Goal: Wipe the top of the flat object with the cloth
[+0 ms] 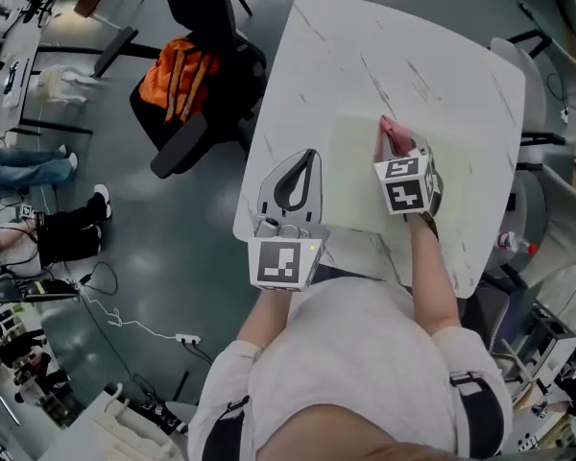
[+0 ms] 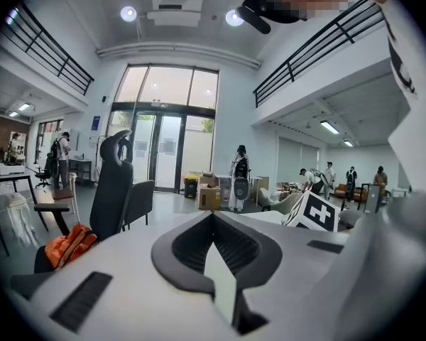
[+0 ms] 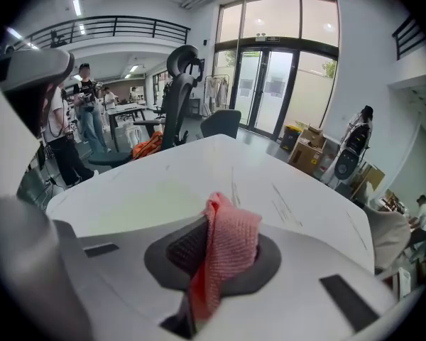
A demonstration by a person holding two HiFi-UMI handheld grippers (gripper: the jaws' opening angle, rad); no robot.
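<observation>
A pale green flat mat lies on the white marbled table, near its front edge. My right gripper hovers over the mat's middle, shut on a pink knitted cloth that sticks out past the jaw tips. In the right gripper view the cloth drapes over the shut right gripper, with the mat beyond it. My left gripper is at the mat's left edge, shut and holding nothing. The left gripper view shows the left gripper with its jaw tips touching.
A black office chair with an orange bag stands left of the table. White chairs crowd the right side. A power strip and cable lie on the floor. People stand further off at the left.
</observation>
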